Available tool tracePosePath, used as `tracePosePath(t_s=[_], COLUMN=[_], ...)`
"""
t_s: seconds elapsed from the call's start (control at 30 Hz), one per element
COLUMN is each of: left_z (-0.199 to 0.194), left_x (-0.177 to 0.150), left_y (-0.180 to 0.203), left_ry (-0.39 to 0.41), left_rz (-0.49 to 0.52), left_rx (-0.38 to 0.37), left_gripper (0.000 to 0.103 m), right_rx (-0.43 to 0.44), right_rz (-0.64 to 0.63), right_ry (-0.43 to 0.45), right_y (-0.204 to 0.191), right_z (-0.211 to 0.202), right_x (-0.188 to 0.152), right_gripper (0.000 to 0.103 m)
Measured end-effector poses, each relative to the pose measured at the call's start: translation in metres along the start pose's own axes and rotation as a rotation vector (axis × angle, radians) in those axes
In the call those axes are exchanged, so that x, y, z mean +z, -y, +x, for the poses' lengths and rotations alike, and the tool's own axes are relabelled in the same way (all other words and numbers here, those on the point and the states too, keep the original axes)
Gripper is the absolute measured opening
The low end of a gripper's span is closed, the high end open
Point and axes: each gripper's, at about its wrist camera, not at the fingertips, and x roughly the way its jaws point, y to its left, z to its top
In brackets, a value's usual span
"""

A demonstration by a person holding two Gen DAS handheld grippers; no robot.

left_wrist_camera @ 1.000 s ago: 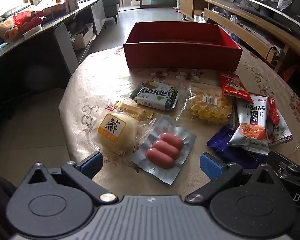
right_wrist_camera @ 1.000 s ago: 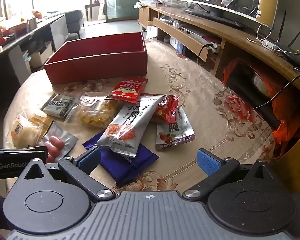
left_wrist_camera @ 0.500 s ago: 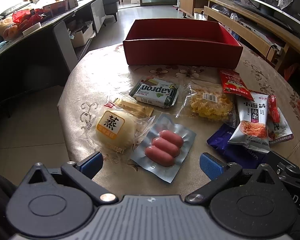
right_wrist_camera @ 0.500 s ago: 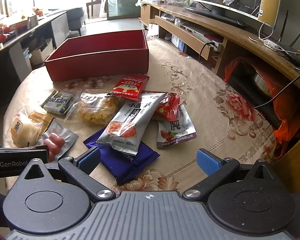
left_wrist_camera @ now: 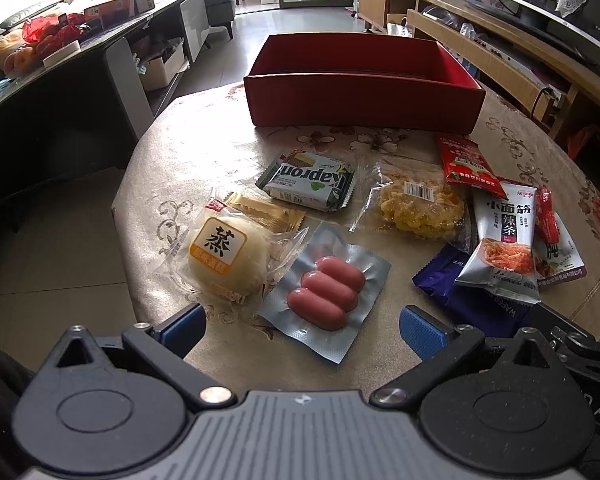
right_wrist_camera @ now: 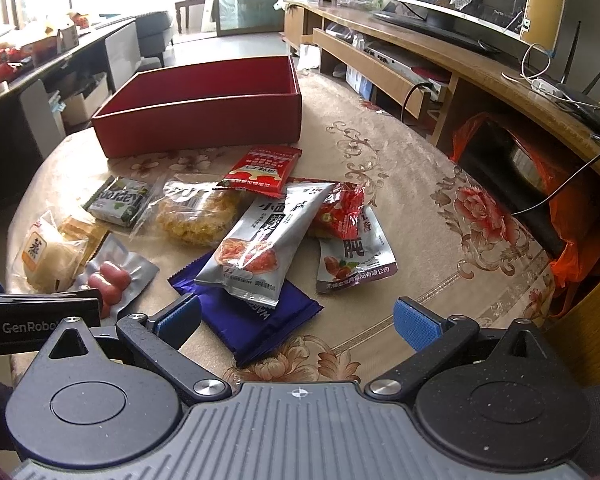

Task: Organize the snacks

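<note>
— What do you see along the table, from the left of the frame?

— In my left wrist view, the wrapped steamed bun [left_wrist_camera: 224,262] lies at centre left, with a small gold sachet [left_wrist_camera: 266,214] touching its upper edge. Just right of the bun is the vacuum pack of three sausages [left_wrist_camera: 326,294], and above that the green wafer pack [left_wrist_camera: 312,182]. Further right sits a clear bag of yellow crisps [left_wrist_camera: 418,210], then a red sachet [left_wrist_camera: 470,168] overlapping its upper right corner.

— And at the right side?

— A silver spicy-strip pouch [left_wrist_camera: 504,248] rests on top of a purple wafer wrapper [left_wrist_camera: 466,300], with a white nut packet [right_wrist_camera: 354,256] beside it in my right wrist view.

— Where is the box?

— The red box [left_wrist_camera: 364,92] stands at upper centre of the frame, beyond all the snacks, on the floral tablecloth [right_wrist_camera: 440,208]. Its inside looks bare as far as I can see.

— Your tools?

— My left gripper [left_wrist_camera: 302,324] is spread wide, holding nothing, hovering over the sausage pack. My right gripper [right_wrist_camera: 298,318] is likewise spread and empty, above the purple wrapper.
</note>
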Motion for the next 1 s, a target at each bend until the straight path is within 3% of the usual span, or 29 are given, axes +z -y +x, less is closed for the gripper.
tracePosePath(t_s=[1.0], left_z=[0.0043], left_x=[-0.0017], left_y=[-0.0001], left_ry=[-0.014], left_rz=[0.001], left_rx=[0.006], left_gripper=[0.101], right_rx=[0.003], right_rz=[-0.005], right_ry=[-0.020], right_y=[-0.0010], right_z=[0.0032], right_x=[-0.0006], right_gripper=[0.103])
